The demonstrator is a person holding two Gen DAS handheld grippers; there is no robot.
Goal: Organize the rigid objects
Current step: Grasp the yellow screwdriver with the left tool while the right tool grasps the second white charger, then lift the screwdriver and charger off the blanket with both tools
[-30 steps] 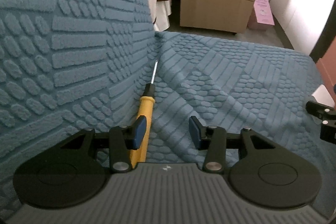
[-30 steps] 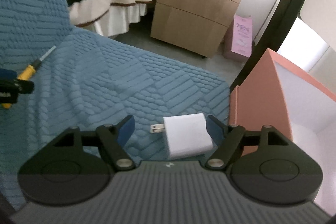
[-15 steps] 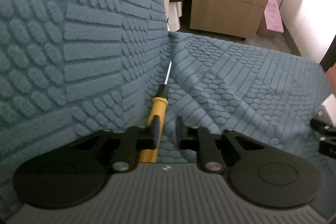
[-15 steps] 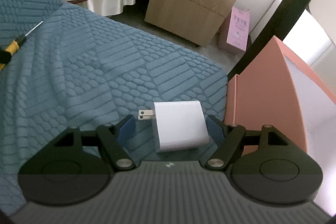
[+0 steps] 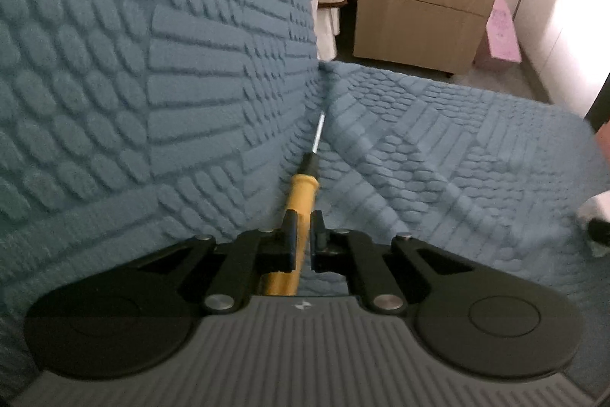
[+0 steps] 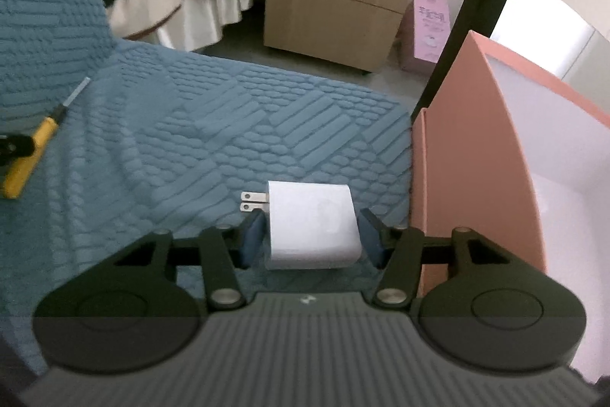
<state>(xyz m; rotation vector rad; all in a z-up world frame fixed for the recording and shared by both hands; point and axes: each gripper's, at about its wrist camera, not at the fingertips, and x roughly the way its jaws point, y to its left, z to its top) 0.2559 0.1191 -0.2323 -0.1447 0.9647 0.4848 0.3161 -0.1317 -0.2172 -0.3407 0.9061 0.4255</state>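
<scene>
The left gripper (image 5: pixel 303 241) has its fingers clamped on the yellow plastic handle of a slim steel-shafted screwdriver (image 5: pixel 301 193), which lies in the crease of the blue textured sofa cover (image 5: pixel 438 147), where it likely rolled. The right gripper (image 6: pixel 310 239) has just been closing around a white boxy plug-in charger (image 6: pixel 310 224) on the seat; its fingers look just short of contact. The salmon-pink open box (image 6: pixel 465 147) beside it is presumably the destination.

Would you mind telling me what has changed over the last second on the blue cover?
The left gripper has shut on the screwdriver. The right gripper has just been closing around the white charger, its pads close against its sides. Both objects remain where they lay on the blue cover, beside the pink box.
</scene>
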